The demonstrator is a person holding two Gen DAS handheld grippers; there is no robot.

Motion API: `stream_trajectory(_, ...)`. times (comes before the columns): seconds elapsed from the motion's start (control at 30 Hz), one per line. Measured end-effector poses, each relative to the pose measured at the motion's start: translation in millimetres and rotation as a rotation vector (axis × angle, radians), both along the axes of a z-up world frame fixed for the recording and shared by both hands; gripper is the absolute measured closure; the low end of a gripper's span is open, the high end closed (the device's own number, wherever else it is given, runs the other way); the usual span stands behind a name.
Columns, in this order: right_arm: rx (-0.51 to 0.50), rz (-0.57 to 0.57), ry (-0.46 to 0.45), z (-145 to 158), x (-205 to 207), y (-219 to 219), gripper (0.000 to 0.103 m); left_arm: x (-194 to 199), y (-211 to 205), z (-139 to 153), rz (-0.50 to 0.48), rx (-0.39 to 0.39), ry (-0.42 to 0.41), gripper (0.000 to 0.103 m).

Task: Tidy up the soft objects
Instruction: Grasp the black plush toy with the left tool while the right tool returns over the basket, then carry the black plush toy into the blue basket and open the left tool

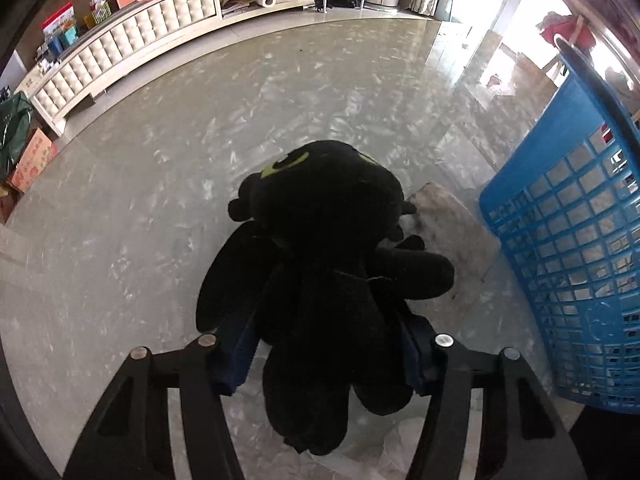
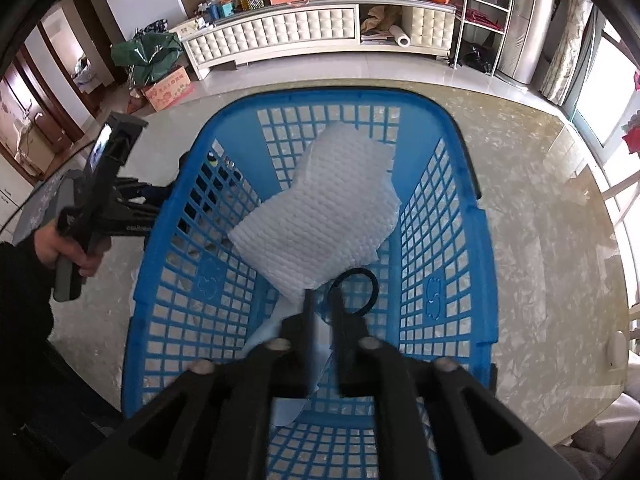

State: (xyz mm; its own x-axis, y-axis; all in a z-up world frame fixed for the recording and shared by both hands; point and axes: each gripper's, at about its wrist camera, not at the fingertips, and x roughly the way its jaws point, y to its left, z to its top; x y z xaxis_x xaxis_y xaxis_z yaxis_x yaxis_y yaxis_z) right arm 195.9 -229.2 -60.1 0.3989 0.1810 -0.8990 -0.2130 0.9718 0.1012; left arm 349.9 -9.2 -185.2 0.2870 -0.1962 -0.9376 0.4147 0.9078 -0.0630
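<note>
The left gripper (image 1: 324, 344) is clamped on a black plush toy (image 1: 320, 264), its two fingers pressed into the toy's lower body from either side. The toy has yellow-green eyes on its head, a dark wing spread out to the left and a stubby limb reaching right. It hangs over the pale marbled table (image 1: 140, 200), and whether it rests on the surface or is held just above it is hard to tell from this angle. Just beyond the toy's right side lies a greyish cloth (image 1: 444, 216) flat on the table, between the toy and the blue basket (image 1: 568, 240), whose lattice wall rises at the right edge of the left wrist view.

The right gripper (image 2: 324, 312) is over the basket's open top, its jaws closed narrowly on the lower end of a white textured cloth (image 2: 320, 208). The cloth hangs forward from the fingers, inside the basket's walls. A black ring (image 2: 354, 292) sits beside the fingertips; what it belongs to is unclear. In the right wrist view, the person's left hand (image 2: 64, 248) grips the handle of the other gripper just outside the basket's left wall.

Behind the table stands a long white padded cabinet (image 2: 288, 28) cluttered with boxes and bags.
</note>
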Motion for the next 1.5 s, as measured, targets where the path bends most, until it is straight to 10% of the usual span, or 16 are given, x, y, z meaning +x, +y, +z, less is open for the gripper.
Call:
stream_trajectory(0.4,-0.058,-0.008,-0.099,4.9,-6.9,0.9,0.009,-19.3,18.8,42.6,0.067,-0.026,-0.078,0.050)
stream_trajectory(1.1,-0.031,-0.014,-0.205,27.6,-37.3,-16.7,0.000,-115.8,-55.3,171.1,-0.078,-0.078,-0.250,0.050)
stream_trajectory(1.5,0.005,-0.086,-0.193,26.3,-46.8,-45.0,0.000,-145.9,-113.6,170.2,-0.252,-0.106,-0.234,0.050)
